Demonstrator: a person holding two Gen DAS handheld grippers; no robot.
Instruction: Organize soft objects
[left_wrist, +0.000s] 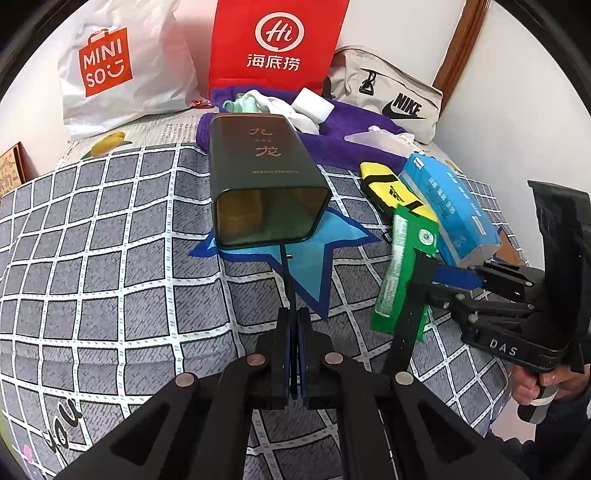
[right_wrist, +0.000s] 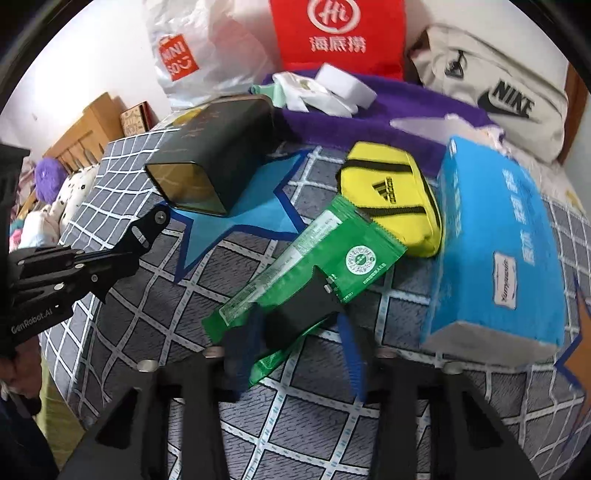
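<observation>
Little looked sorted: the yellow zip pouch, blue tissue pack and dark-green open tin lay loose on the checked bedspread. The right gripper straddled the green foil packet beside the pouch, firm grasp unclear; the left gripper was clenched, empty, near the tin's mouth.

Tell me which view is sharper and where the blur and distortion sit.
Left wrist view: sharp throughout; the tin lettering reads clearly, though the fisheye bows the bedsheet grid. Right wrist view: softer, motion blur smears the right gripper fingers and the green packet; the tissue pack bulges near the edge.
</observation>
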